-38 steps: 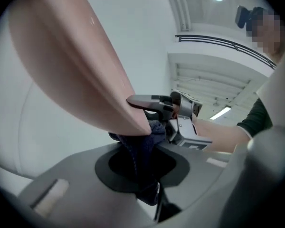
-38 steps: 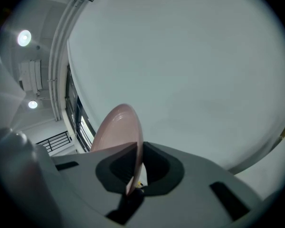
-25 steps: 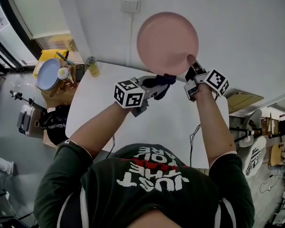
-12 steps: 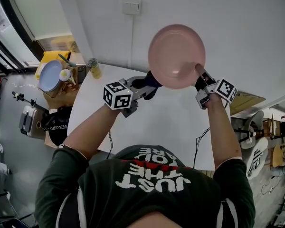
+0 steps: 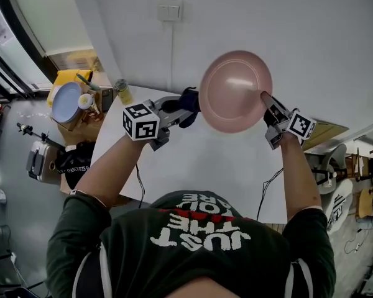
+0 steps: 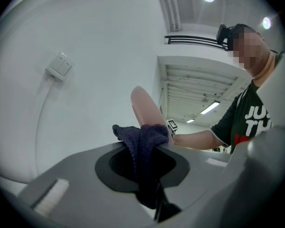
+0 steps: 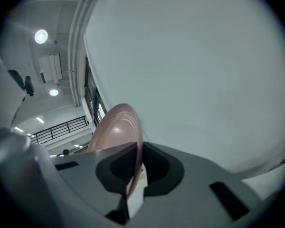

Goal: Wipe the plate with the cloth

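A pink plate (image 5: 233,90) is held up in the air above the white table (image 5: 193,160), its face turned toward the camera. My right gripper (image 5: 266,102) is shut on the plate's right rim; in the right gripper view the plate (image 7: 118,127) stands edge-on between the jaws. My left gripper (image 5: 185,109) is shut on a dark blue cloth (image 5: 189,104), which sits right at the plate's left rim. In the left gripper view the cloth (image 6: 142,148) bunches out of the jaws, with the plate (image 6: 147,110) just beyond it.
A stool or side stand at the far left carries a blue-white bowl (image 5: 64,100) and a yellow tray (image 5: 67,74). A small bottle (image 5: 122,89) stands at the table's far left corner. A wall switch (image 5: 170,10) is on the white wall behind.
The plate and my right gripper have shifted right and slightly down in the head view. My left gripper with the cloth has slid left, from under the plate to its left rim.
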Demonstrator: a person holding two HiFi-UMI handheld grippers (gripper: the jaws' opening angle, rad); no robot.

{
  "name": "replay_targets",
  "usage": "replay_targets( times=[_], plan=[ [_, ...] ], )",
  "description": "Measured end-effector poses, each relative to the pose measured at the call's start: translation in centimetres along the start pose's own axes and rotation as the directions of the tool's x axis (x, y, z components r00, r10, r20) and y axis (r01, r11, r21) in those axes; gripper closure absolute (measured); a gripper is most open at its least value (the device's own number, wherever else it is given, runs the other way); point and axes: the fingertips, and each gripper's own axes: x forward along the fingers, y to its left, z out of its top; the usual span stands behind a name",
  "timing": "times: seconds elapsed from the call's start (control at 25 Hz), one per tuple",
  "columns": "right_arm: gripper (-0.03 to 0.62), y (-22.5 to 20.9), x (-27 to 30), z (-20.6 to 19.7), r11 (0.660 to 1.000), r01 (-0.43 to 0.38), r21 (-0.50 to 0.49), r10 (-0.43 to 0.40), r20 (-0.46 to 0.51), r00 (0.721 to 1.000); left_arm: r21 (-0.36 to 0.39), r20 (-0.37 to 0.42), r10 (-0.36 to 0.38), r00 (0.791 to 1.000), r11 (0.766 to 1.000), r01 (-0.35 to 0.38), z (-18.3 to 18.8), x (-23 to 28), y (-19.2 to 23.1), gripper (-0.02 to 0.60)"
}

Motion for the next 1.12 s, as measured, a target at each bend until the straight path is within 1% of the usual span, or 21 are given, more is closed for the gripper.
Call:
replay_targets(
  times=[0.12,0.24,0.36,0.44,0.6,0.72,0.92,1.12],
  plan=[
    [0.577,0.7,0.0,-0.1,0.997,-0.036,-0.065,0.034,-0.029,0.999,0.030,-0.017,-0.035,0.999,0.999,0.036,0.7,-0.3,-0.1,0.520],
    [0.577,1.4,-0.1,-0.4,0.988,-0.062,-0.144,0.052,-0.068,0.996,0.052,-0.030,-0.054,0.998,0.997,0.056,1.5,-0.6,0.0,0.520],
    [0.577,2.7,-0.1,-0.6,0.968,-0.093,-0.235,0.066,-0.119,0.991,0.057,-0.042,-0.076,0.996,0.995,0.078,2.3,-1.0,0.0,0.520],
    [0.577,3.8,0.0,-0.8,0.947,-0.115,-0.301,0.069,-0.157,0.985,0.067,-0.068,-0.092,0.993,0.993,0.097,2.4,-1.1,-0.1,0.520],
    [0.577,5.1,0.2,-1.1,0.887,-0.142,-0.439,0.046,-0.222,0.974,0.098,-0.128,-0.112,0.985,0.987,0.125,2.3,-1.1,-0.1,0.520],
    [0.577,6.2,0.6,-1.2,0.839,-0.167,-0.518,0.030,-0.263,0.964,0.110,-0.157,-0.129,0.979,0.983,0.147,2.4,-0.9,-0.1,0.520],
    [0.577,8.0,1.2,-1.8,0.766,-0.216,-0.606,0.005,-0.330,0.944,0.139,-0.196,-0.152,0.969,0.974,0.181,3.0,-0.3,-0.5,0.520],
    [0.577,9.7,2.0,-3.2,0.665,-0.278,-0.693,-0.039,-0.403,0.914,0.162,-0.232,-0.175,0.957,0.963,0.216,3.3,0.4,-1.0,0.520]
  ],
)
